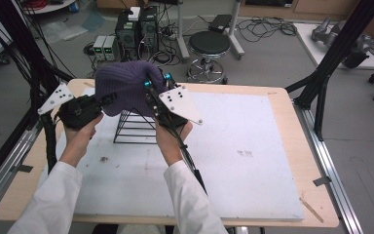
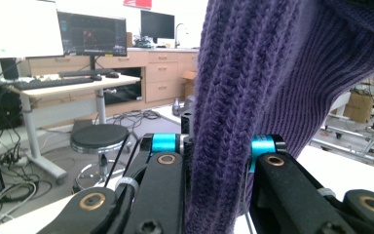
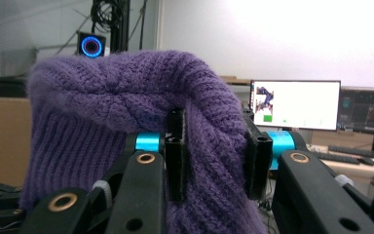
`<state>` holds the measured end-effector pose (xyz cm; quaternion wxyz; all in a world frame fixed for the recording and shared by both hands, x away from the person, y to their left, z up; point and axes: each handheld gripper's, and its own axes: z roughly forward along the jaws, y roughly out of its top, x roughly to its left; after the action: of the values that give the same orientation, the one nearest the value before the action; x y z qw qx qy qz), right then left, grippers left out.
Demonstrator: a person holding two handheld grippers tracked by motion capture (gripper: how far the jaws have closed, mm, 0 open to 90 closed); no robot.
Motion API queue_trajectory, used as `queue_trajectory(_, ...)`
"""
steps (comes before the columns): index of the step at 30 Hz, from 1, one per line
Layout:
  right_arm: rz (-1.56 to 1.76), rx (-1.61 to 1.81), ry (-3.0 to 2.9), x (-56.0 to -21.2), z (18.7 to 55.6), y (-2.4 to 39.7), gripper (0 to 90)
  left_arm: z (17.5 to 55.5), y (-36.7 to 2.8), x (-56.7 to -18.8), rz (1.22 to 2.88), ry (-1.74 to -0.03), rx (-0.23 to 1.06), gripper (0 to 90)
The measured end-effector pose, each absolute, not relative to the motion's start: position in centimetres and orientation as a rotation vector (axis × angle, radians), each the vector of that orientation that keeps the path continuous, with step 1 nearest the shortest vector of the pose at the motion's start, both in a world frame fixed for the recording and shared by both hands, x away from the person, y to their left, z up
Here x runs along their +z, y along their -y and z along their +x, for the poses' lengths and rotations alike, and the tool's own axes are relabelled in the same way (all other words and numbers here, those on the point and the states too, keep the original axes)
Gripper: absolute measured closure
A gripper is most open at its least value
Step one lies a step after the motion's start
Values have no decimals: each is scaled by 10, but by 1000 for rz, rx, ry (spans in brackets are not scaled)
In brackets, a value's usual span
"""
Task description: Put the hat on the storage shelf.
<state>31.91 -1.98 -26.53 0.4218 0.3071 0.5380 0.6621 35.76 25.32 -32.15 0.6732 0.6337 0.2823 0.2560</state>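
Both grippers clamp a purple knitted hat (image 1: 124, 85), holding it up over a black wire stand (image 1: 135, 127) on the white mat (image 1: 253, 161), towards the far left of the table. The left gripper (image 1: 111, 99) pinches the hat's left edge, the right gripper (image 1: 155, 87) its right edge. No brand, label or legible writing shows on the hat.

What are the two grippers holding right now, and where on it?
Both hold the purple knitted hat: left gripper pinches its ribbed edge, right gripper a fold of knit on the opposite side, above the black wire stand.
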Motion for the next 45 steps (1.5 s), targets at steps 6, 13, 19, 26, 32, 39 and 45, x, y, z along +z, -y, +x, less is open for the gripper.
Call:
queue_trajectory(6, 775, 1608, -1386, -282, 325, 13, 692, 359, -257, -343, 1430, -675, 556, 819)
queue_trajectory(13, 795, 1611, -1360, -307, 325, 8, 692, 360, -257, -362, 1433, -700, 556, 819)
queue_trajectory(19, 819, 1585, -1328, -330, 328, 3, 693, 361, -256, -379, 1454, -711, 571, 819)
queue_trajectory(26, 876, 1572, -1340, -346, 336, 3, 694, 362, -253, -390, 1465, -748, 536, 816)
queue_trajectory(32, 884, 1552, -1382, -352, 339, 1, 694, 363, -257, -399, 1503, -777, 538, 816)
queue_trajectory(39, 909, 1549, -1443, -360, 340, -4, 690, 363, -265, -413, 1499, -833, 503, 813)
queue_trajectory(45, 921, 1507, -1487, -367, 343, -11, 674, 366, -268, -423, 1523, -875, 472, 808)
